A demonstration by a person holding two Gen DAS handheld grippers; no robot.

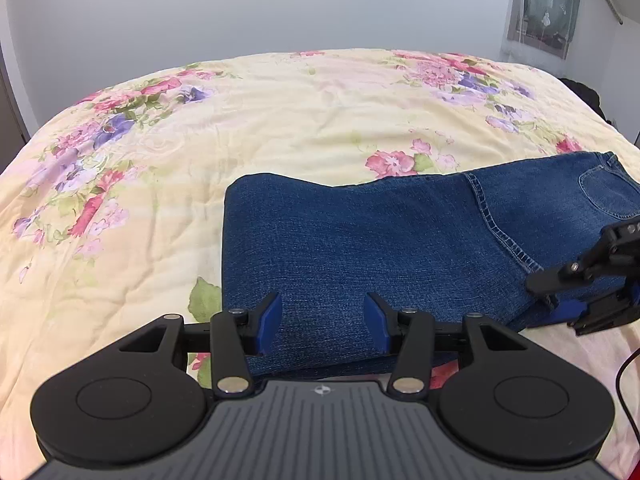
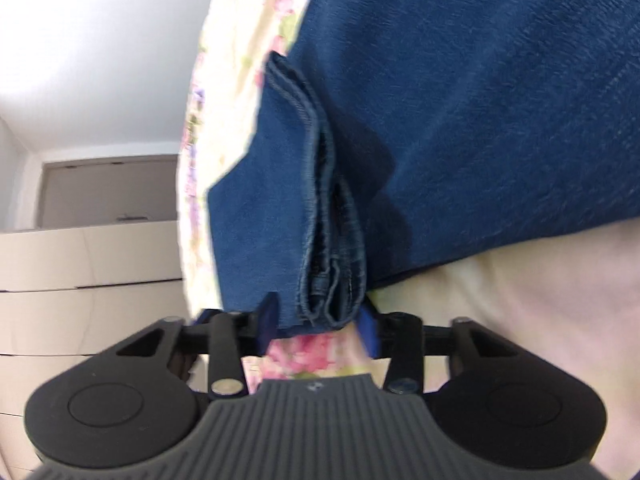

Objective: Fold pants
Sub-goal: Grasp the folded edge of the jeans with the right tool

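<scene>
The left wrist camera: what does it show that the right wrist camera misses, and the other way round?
Only the left wrist view shows the jeans' back pocket, the curtained window and the right gripper seen from outside. Only the right wrist view shows the stacked hems between its fingers and a pale dresser. Both show the jeans on the flowered bedspread.

No readable text, label, brand or number shows in either view, on any surface.
</scene>
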